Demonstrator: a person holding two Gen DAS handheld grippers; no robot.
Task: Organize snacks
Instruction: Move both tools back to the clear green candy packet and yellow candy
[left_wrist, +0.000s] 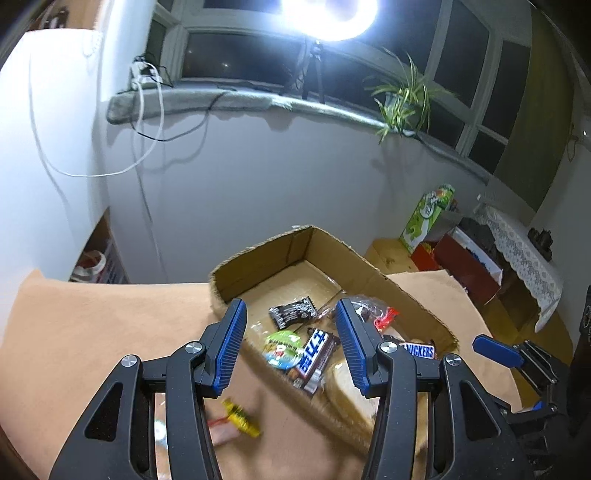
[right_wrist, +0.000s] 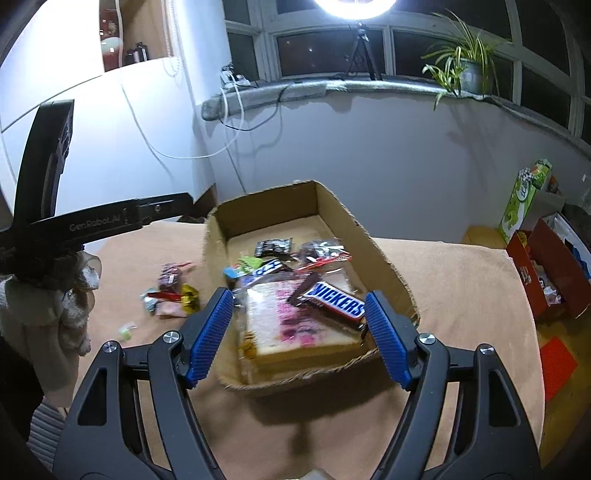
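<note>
A cardboard box (right_wrist: 373, 243) sits on the tan table and holds several snacks: a wrapped bread slice (right_wrist: 295, 332), a Snickers bar (right_wrist: 334, 301), a second chocolate bar (left_wrist: 314, 354), a black packet (left_wrist: 293, 312), a green packet (left_wrist: 282, 345) and a clear bag with red print (right_wrist: 325, 253). My right gripper (right_wrist: 299, 306) is open and empty, hovering above the box's near end. My left gripper (left_wrist: 290, 317) is open and empty above the box's left wall (left_wrist: 258, 258). Loose candies lie on the table left of the box, among them a yellow one (right_wrist: 190, 295) and a pink packet (right_wrist: 170, 277).
The left gripper's body (right_wrist: 92, 221) and gloved hand show at the left in the right wrist view. A windowsill with a plant (right_wrist: 465, 66) and a ring light is behind. Red (right_wrist: 546, 273) and green (right_wrist: 517, 206) boxes stand beyond the table's right edge.
</note>
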